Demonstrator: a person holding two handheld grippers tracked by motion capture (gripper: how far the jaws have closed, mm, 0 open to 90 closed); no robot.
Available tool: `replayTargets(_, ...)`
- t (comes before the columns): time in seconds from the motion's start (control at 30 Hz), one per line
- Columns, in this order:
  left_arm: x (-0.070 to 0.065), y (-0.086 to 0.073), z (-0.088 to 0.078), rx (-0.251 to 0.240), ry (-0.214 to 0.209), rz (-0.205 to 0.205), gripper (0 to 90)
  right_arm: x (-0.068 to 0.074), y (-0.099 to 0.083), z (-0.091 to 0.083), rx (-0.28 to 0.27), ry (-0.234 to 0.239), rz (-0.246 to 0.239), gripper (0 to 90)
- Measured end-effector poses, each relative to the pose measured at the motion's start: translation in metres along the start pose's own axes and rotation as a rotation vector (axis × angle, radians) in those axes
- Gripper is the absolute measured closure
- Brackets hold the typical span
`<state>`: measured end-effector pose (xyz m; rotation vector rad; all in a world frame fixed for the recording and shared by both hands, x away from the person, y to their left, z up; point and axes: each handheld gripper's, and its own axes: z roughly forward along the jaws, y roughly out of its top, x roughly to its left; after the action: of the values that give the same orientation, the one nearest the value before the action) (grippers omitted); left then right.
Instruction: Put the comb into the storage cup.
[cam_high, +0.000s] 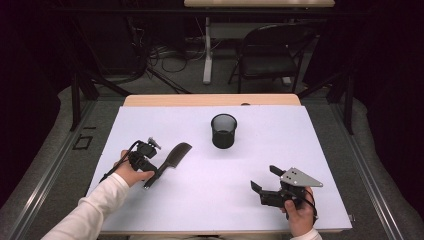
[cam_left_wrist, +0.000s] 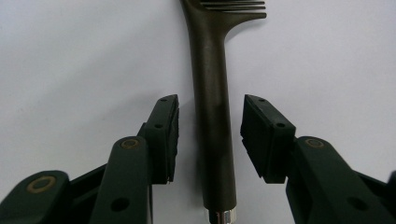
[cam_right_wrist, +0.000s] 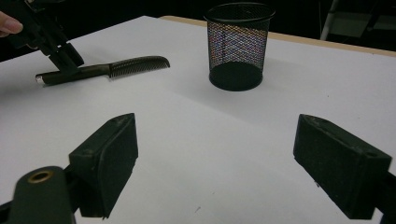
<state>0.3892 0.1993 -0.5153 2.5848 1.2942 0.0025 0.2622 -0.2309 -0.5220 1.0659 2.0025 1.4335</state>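
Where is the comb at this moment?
In the high view the comb lies flat on the table's left side, left of the mesh cup, its handle between the open left claw jaws.

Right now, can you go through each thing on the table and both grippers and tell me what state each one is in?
Comb: lying flat on the white table, handle between the left gripper's jaws, not yet clamped.
Mesh cup: upright, open end up, looks empty, standing apart from the comb.
Left gripper: open, jaws on either side of the comb's handle with gaps showing.
Right gripper: open wide, holding nothing, above bare table.
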Motion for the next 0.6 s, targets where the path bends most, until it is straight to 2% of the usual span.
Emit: replayTargets(0.6,-0.0021,0.0017,0.0073,0.030,0.007,0.013,63.7,-0.0006,-0.0003,0.0006,0.000,0.003,-0.007,13.7)
